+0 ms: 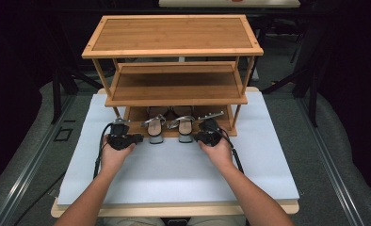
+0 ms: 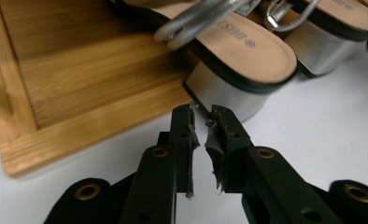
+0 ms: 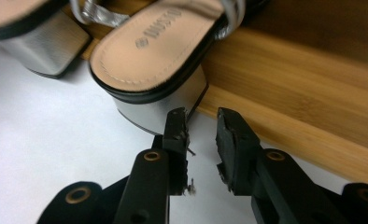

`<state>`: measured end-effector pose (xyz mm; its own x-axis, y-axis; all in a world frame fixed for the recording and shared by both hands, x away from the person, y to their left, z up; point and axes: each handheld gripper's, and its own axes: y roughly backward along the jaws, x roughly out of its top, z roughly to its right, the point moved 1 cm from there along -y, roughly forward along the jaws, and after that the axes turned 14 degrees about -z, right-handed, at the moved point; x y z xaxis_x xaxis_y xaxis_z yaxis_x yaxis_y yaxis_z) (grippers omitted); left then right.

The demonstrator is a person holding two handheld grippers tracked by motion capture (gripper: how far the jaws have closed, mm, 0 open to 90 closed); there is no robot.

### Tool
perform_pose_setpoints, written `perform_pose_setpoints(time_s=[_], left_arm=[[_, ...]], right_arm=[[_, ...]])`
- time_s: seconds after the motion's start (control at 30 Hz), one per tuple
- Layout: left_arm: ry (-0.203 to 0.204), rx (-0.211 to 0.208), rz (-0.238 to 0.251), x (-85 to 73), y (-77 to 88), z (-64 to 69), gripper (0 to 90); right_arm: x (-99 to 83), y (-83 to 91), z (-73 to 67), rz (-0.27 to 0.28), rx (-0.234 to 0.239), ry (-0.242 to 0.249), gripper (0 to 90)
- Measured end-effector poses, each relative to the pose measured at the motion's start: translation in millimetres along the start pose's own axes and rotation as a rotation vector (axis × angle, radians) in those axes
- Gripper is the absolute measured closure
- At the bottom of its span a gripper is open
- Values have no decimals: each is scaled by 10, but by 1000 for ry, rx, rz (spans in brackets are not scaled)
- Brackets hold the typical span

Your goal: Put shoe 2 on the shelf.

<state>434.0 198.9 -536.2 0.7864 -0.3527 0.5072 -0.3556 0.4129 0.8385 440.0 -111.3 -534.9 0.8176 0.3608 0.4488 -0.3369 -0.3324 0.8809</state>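
Observation:
A pair of silver block-heel sandals stands on the bottom shelf of a bamboo shoe rack, heels jutting over the front edge. The left sandal has its heel right in front of my left gripper, whose jaws are nearly together with nothing between them. The right sandal sits just ahead and left of my right gripper, whose jaws stand slightly apart and hold nothing, its left jaw close to the silver heel. Both grippers rest low over the white mat.
The rack's middle shelf and top shelf are bare. Its front rail runs beside my right gripper, and a corner post rises left of my left gripper. Grey floor and metal rails flank the table.

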Motion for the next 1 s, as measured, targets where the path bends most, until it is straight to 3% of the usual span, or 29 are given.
perform_pose_setpoints(time_s=[0.17,0.3,0.7,0.9,1.0], left_arm=[[1,23,-18,72,-109,37,801],[-10,28,-17,108,-144,76,810],[-13,20,-27,183,-200,181,819],[3,4,-23,208,-240,221,829],[2,24,-24,220,-255,237,847]], right_arm=[[22,-74,-50,24,-50,-28,747],[26,-80,-55,25,-14,-28,747],[86,-127,-212,39,1,-7,741],[99,-143,-251,38,11,-11,741],[108,-150,-281,41,8,-5,760]])
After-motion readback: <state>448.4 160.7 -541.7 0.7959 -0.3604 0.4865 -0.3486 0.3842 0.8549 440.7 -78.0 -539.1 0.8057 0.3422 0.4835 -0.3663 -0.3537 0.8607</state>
